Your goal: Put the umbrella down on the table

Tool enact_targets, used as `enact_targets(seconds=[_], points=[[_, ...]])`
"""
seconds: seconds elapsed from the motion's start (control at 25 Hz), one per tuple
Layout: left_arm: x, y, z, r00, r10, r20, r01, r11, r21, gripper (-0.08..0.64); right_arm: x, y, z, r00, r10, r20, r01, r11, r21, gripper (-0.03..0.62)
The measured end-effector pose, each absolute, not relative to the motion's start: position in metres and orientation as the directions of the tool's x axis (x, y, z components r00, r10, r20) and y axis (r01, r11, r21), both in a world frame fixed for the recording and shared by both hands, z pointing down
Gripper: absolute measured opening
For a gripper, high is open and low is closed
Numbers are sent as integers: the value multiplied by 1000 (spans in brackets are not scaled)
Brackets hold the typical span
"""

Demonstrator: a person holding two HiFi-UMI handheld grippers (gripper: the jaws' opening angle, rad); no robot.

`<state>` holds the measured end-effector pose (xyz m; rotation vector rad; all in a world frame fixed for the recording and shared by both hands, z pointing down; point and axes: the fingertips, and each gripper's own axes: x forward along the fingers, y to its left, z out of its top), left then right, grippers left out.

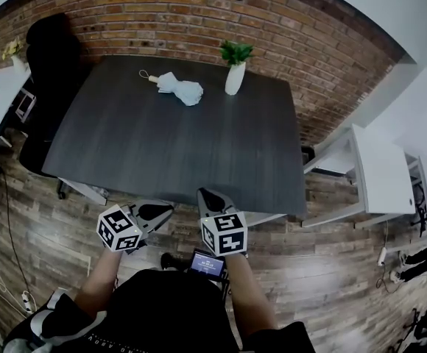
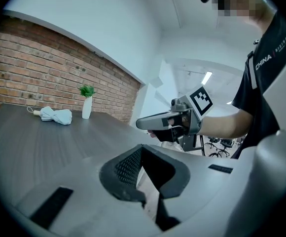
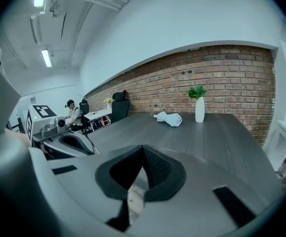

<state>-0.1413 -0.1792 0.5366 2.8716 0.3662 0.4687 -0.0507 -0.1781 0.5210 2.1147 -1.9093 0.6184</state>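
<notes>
While we hold both tools just short of the table's [image 1: 162,153] near edge, the left gripper [image 1: 168,209] and right gripper [image 1: 205,193] each have their jaws pressed together with nothing between them. The umbrella [image 1: 180,88], white and folded, lies on the far side of the table, near the vase [image 1: 235,78] and well apart from both grippers. Our shirt [image 2: 268,78] reads "CHINA".
</notes>
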Motion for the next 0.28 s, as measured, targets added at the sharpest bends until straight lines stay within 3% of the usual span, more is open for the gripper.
enact_targets(seconds=[0.28], points=[[-131,-181,539,913,276,301,214,-951,223,3,-48,-182,522,55,-892,449,-986,-119,-115,9]])
